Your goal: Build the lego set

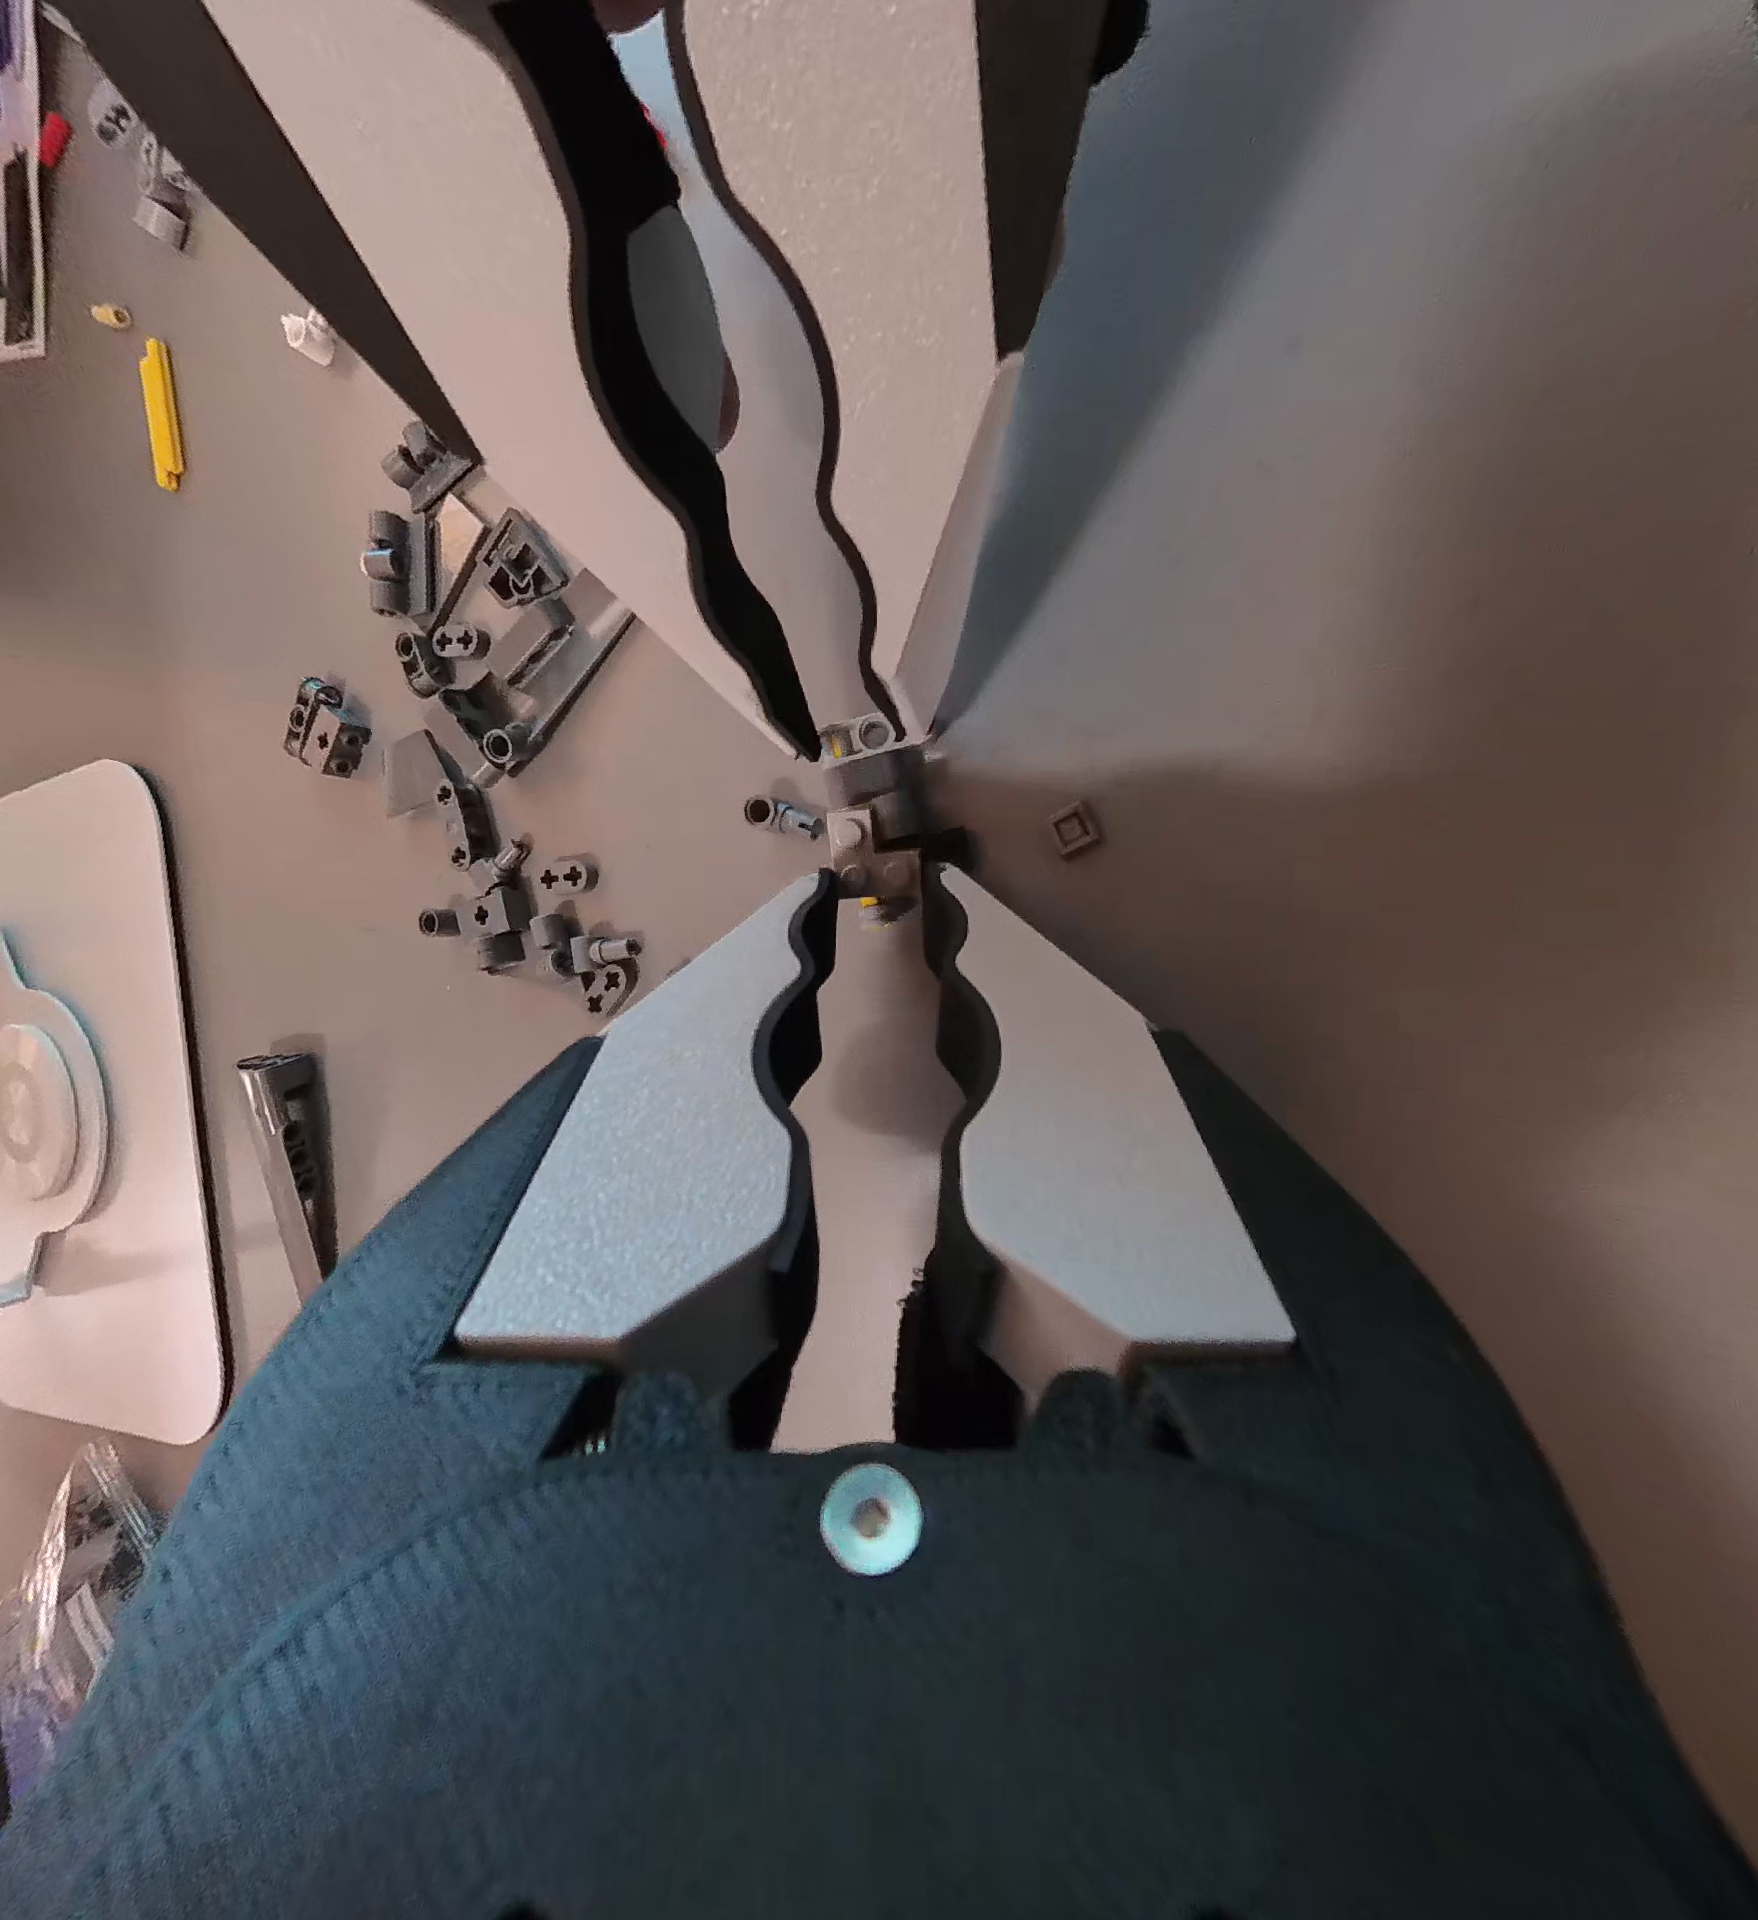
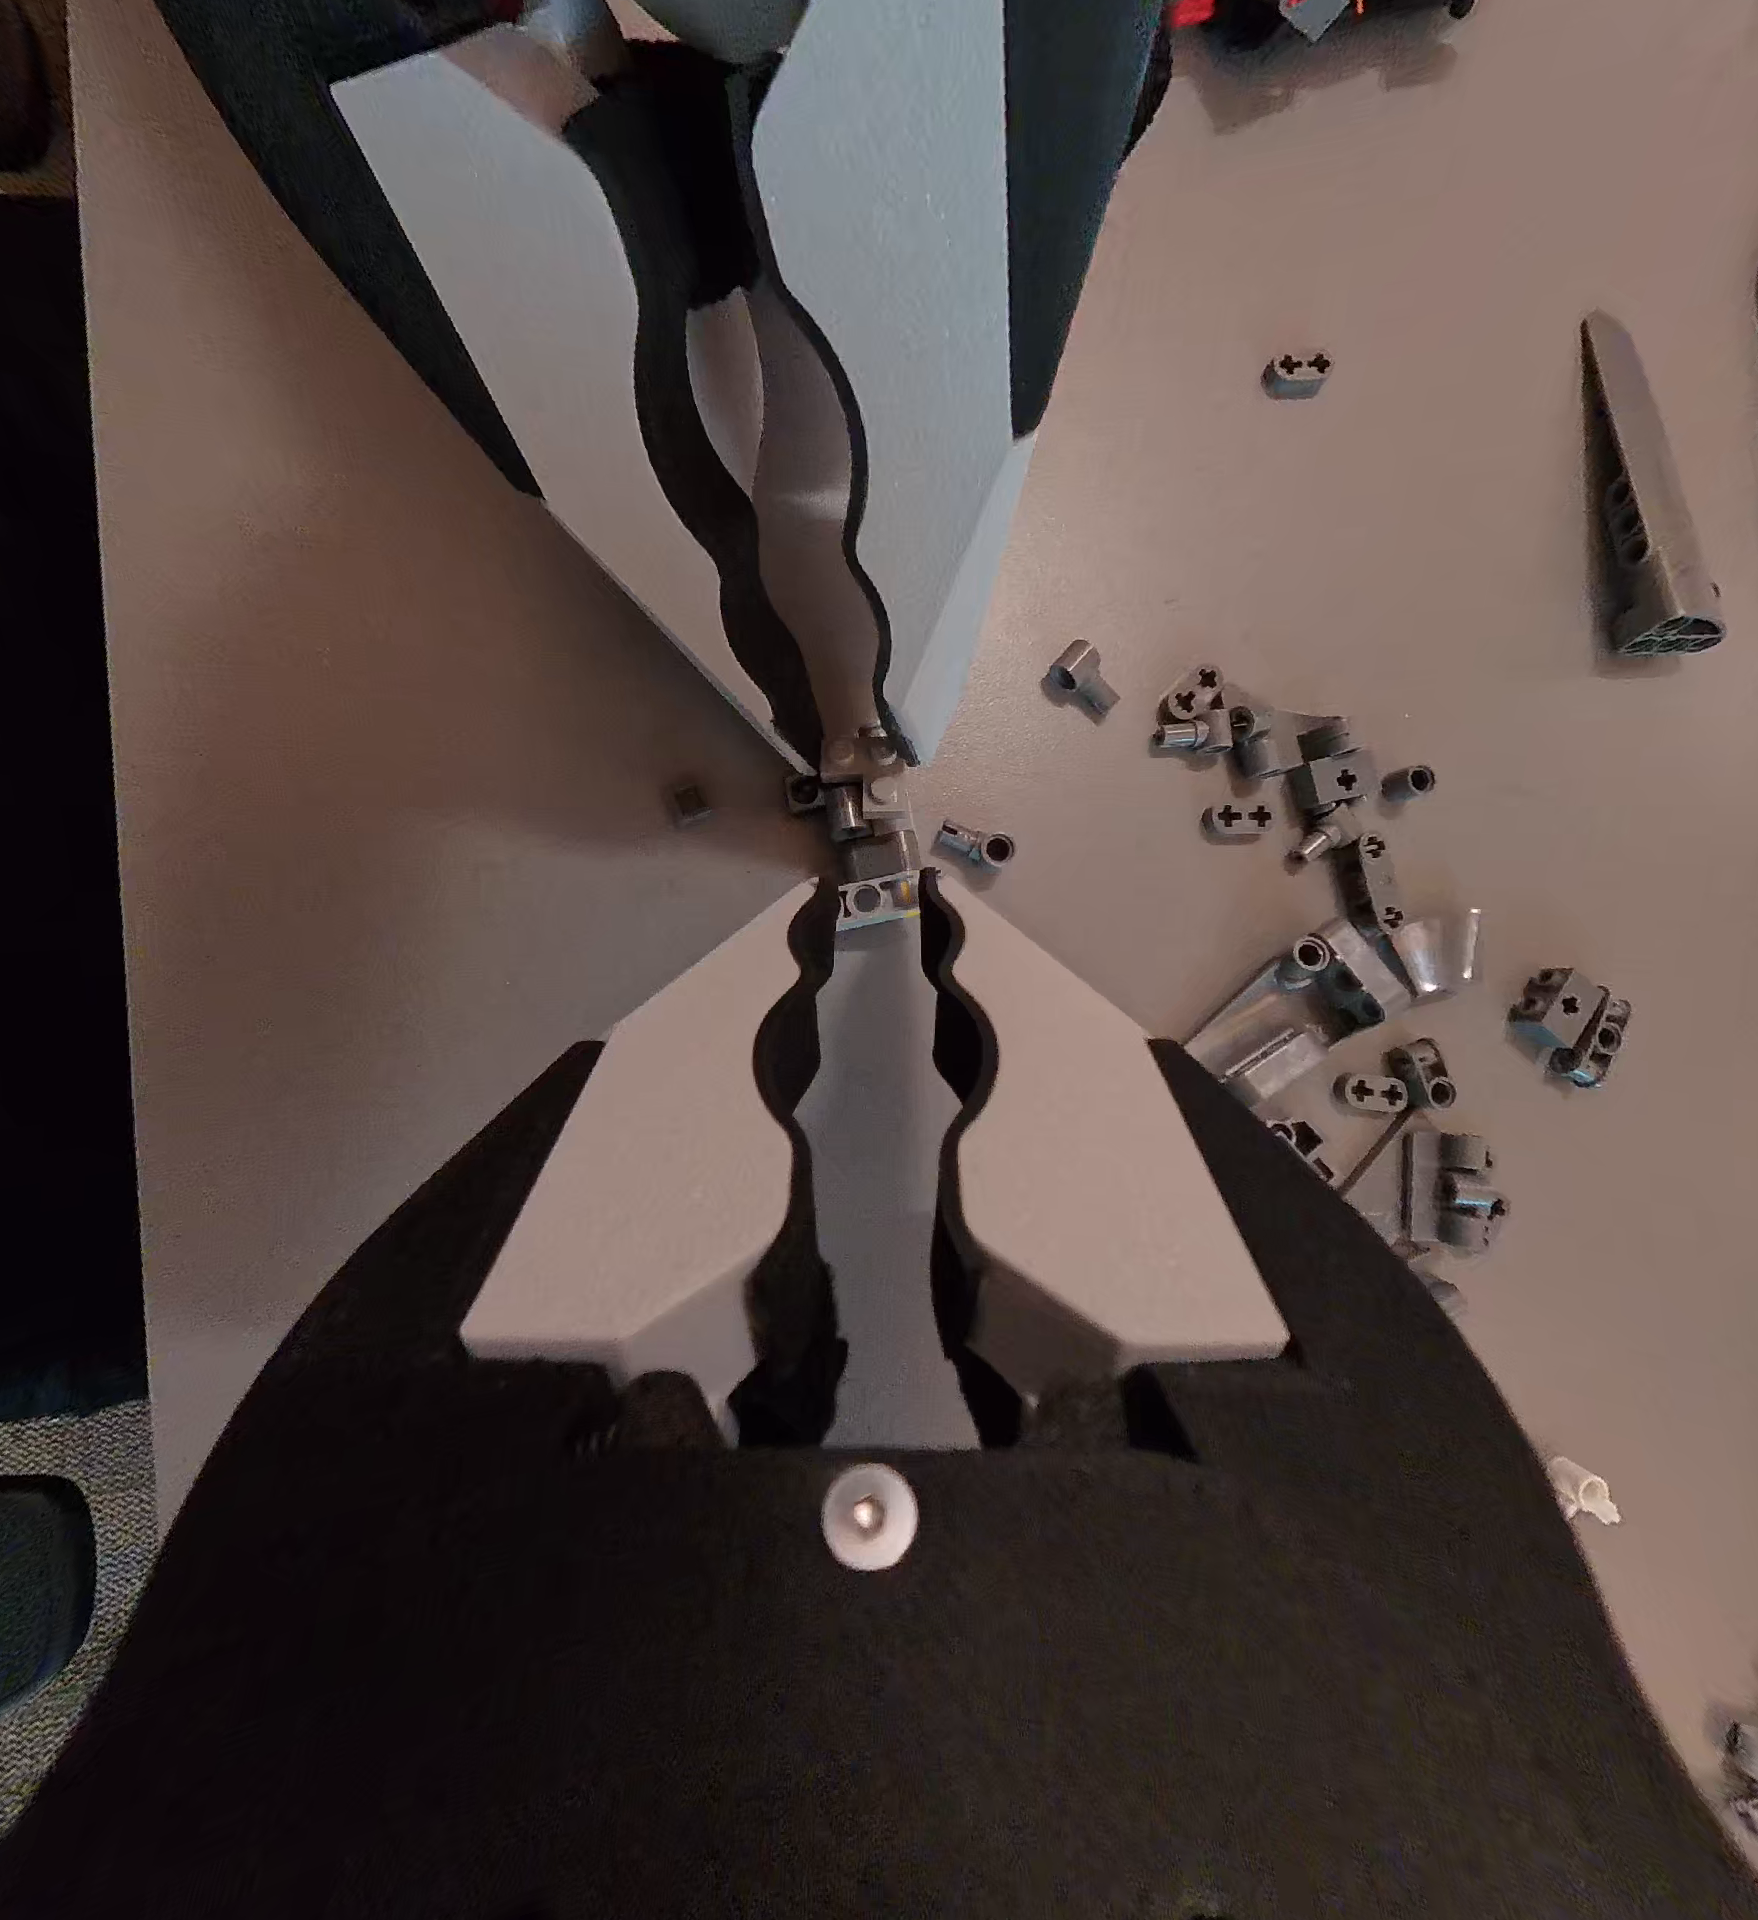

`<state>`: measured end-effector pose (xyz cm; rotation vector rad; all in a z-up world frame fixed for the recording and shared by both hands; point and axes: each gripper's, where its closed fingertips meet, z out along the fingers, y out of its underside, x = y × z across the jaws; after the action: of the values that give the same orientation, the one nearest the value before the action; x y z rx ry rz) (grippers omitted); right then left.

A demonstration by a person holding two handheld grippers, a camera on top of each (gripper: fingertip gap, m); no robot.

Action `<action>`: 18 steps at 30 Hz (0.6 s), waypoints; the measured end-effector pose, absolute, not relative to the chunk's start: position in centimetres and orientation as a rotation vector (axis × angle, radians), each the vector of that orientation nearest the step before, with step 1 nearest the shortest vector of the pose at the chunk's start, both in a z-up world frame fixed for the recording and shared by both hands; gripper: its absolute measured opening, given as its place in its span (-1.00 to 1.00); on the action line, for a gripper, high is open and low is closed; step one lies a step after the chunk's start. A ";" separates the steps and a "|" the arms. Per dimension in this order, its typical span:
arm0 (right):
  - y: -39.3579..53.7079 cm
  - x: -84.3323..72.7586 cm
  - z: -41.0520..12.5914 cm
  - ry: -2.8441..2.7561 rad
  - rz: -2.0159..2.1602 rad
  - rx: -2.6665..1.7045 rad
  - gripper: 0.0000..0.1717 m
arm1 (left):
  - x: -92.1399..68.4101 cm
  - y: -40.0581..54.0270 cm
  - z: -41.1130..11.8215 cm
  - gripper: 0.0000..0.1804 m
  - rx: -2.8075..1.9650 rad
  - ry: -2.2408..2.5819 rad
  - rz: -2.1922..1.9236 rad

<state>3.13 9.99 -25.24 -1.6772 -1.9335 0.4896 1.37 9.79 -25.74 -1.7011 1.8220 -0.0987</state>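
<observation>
A small grey brick assembly (image 1: 870,805) with studs, a black part and a yellow bit hangs just above the grey table (image 1: 1374,935) between my two grippers, which face each other. My left gripper (image 1: 880,883) is shut on the end that has a studded plate. My right gripper (image 2: 875,894) is shut on the other end, a light grey brick with a hole (image 2: 870,902). In the right wrist view the assembly (image 2: 870,821) runs from my pads up to the left gripper (image 2: 854,743). In the left wrist view the right gripper (image 1: 859,732) comes in from above.
A grey pin connector (image 1: 781,816) and a small square tile (image 1: 1074,831) lie beside the assembly. Several loose grey pieces (image 1: 470,665) lie to the left, with a yellow beam (image 1: 160,412), a long dark tapered piece (image 2: 1644,499) and a white board (image 1: 75,1091). The table's edge (image 2: 106,727) is close. The tips of both grippers are at nearly the same place. From either gripper's tips it is about 20 cm to the long dark tapered piece (image 2: 1644,499). My left wrist view (image 1: 289,1173) looks at it from another angle.
</observation>
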 end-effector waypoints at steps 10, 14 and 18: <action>10.4 3.1 -25.3 -1.912 0.558 -1.693 -0.87 | 1.6 10.0 -25.9 -0.84 -1.723 1.855 -0.082; 10.3 3.3 -25.4 -1.912 0.603 -1.719 -0.90 | 1.7 10.2 -25.8 -0.84 -1.713 1.866 -0.072; 10.3 3.4 -25.5 -1.906 0.645 -1.734 -0.91 | 2.0 10.2 -25.8 -0.84 -1.684 1.888 -0.059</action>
<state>3.39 10.28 -25.47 -1.7341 -1.9063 0.6447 1.95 10.22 -25.82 -1.6836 1.8883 -0.0587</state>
